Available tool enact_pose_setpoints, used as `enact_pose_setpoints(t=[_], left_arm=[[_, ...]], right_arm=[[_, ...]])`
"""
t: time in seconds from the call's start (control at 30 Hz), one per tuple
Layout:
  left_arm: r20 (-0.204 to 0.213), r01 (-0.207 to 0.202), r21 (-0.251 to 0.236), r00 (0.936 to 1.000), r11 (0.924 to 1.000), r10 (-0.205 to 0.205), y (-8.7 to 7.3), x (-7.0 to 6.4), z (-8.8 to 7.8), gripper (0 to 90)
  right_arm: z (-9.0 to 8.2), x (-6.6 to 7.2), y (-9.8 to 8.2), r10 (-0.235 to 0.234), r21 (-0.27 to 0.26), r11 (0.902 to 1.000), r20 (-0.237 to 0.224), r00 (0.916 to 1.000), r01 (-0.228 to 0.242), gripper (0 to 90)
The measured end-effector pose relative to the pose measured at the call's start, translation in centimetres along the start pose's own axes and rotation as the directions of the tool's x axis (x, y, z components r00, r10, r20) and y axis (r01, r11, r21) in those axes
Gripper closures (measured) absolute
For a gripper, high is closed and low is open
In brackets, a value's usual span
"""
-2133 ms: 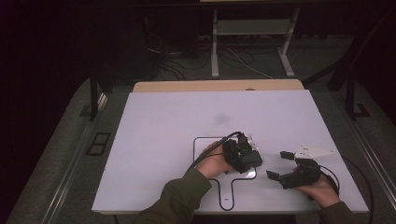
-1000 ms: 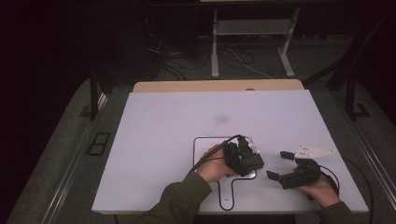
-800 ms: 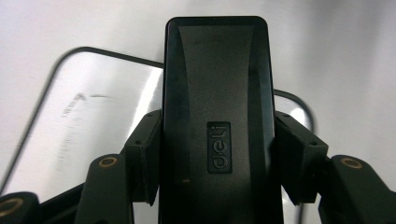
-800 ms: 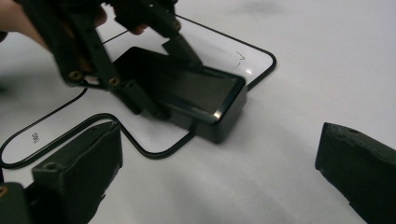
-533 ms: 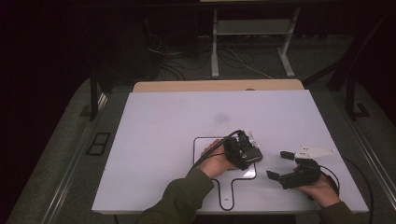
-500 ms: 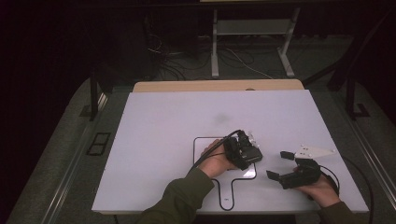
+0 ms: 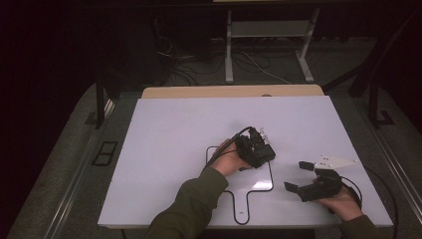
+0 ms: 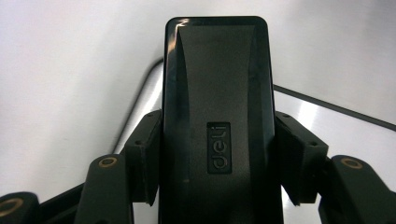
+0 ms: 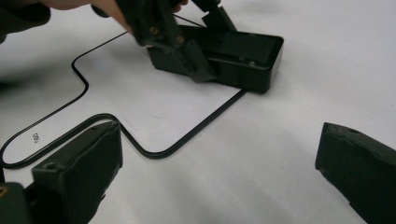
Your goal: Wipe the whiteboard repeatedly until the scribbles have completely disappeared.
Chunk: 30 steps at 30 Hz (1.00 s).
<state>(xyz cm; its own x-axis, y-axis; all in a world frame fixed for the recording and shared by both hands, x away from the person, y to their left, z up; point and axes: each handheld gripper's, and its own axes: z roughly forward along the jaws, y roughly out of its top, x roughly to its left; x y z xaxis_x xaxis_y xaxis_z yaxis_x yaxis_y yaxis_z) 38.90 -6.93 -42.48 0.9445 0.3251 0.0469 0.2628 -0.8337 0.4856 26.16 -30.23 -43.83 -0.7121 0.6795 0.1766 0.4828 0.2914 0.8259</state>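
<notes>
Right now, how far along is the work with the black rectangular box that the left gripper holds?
Done: the left gripper is shut on the black rectangular box marked deli, its pads on both long sides. In hand: the box sits low over the white board, at the right edge of the black outline. Left: probably to set it down and release. The right gripper waits open and holds nothing.

Blk box (image 8: 217, 116) in L tool (image 8: 217, 163)
</notes>
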Motion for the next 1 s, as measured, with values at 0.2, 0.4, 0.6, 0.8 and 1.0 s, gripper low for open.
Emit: enact_pose_setpoints(t=[0.2, 0.4, 0.6, 0.8, 1.0], left_arm=[[-0.048, 0.032, 0.002, 0.9983, 0.9995, -0.031, 0.3, 1.5, 0.2, 39.4], [-0.066, 0.070, 0.013, 0.9954, 0.9974, -0.069, 0.2, 3.2, 0.2, 39.4], [-0.054, 0.067, 0.021, 0.9964, 0.9976, -0.065, 0.3, 3.1, 0.2, 39.4], [-0.037, 0.035, 0.023, 0.9987, 0.9991, -0.034, 0.4, 2.6, 0.2, 39.4], [-0.057, 0.082, 0.027, 0.9952, 0.9963, -0.080, -0.2, 4.3, -0.1, 39.5]], right_arm=[[-0.1, -0.1, 0.0, 0.004, -0.002, 1.0000, -0.001, 1.0000, -0.004, 0.0], [-0.2, -0.1, 0.0, 0.003, -0.005, 1.0000, 0.001, 1.0000, -0.003, 0.0], [-0.2, -0.1, 0.0, 0.004, -0.005, 1.0000, 0.000, 1.0000, -0.004, 0.0], [-0.2, -0.1, 0.0, 0.005, -0.006, 1.0000, 0.001, 1.0000, -0.005, 0.0], [-0.3, -0.2, 0.0, 0.007, -0.008, 0.9999, 0.001, 1.0000, -0.007, 0.0]])
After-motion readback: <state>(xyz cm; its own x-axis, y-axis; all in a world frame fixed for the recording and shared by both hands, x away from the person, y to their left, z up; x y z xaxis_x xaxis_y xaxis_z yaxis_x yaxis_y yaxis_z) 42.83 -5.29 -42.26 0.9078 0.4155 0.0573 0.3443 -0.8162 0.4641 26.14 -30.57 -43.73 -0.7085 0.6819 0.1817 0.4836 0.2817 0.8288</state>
